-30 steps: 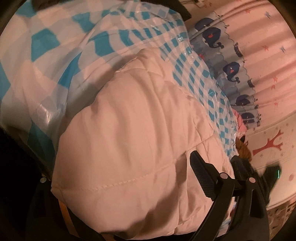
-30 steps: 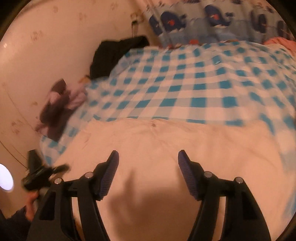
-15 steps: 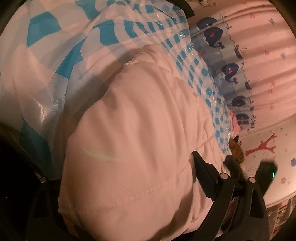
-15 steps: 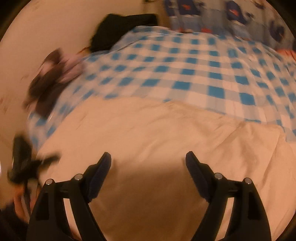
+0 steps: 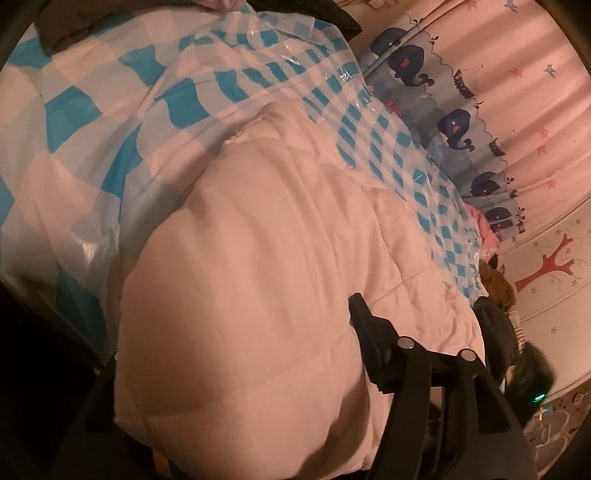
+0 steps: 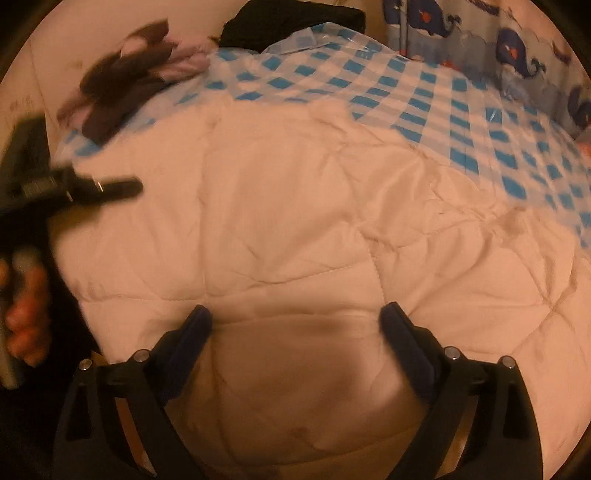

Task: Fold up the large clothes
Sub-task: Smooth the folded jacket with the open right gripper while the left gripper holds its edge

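Quilted cream garment (image 6: 295, 221) lies on checked blue cover (image 6: 443, 103). Right gripper (image 6: 295, 325) spread, opening, over it untouched. Left gripper (image 5: 236, 332) closing around a bulged fold; right view alone shows hand (image 6: 26, 314).

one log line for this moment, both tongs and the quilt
left tongs: closing on quilt | right tongs: opening above quilt | checked cloth: underneath

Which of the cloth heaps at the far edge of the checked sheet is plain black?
The black heap at the top middle of the right wrist view, by the whale curtain. The other heap, further left, is brown mixed with pale purple.
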### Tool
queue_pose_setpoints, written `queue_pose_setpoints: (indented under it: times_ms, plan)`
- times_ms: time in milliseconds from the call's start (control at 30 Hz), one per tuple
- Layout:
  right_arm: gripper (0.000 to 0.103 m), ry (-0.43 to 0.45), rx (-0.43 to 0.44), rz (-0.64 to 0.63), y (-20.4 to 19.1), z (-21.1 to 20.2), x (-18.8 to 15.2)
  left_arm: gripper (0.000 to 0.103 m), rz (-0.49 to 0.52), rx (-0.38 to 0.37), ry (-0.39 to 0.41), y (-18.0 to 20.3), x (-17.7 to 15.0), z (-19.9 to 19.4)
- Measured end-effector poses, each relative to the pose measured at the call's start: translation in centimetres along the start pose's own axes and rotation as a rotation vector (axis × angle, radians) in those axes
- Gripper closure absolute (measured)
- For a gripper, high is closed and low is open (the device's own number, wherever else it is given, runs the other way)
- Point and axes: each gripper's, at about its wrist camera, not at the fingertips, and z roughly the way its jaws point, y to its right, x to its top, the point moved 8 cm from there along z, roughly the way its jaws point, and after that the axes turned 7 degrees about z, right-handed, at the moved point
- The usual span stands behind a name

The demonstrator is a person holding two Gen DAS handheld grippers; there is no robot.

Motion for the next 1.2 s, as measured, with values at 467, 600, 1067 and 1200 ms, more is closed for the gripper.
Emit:
queue_pose_setpoints:
  times_ms: [467, 600, 1067, 1200]
  plan:
    - [0.007, -0.077, -0.136, 0.221, 10.2, 8.5, 11.5, 0.023, 0.023, 0.073, 0.006, -0.5, 0.0, 0.3]
    - [0.006, -0.134, -0.076, 0.255, 10.7, 9.9, 10.2, 0.017, 0.027, 0.075, -0.007, -0.6, 0.0, 0.4]
    - [0.006, 0.105, -0.144, 0.066, 4.9, -1.5, 2.9, 0.026, 0.067, 0.018, 0.049, 1.1, 0.4, -0.3]
    - [0.006, 0.005, -0.194, -0.014, 4.1, 2.2, 0.1, 0.028, 0.065, 0.016, 0.059, 1.8, 0.7, -0.8]
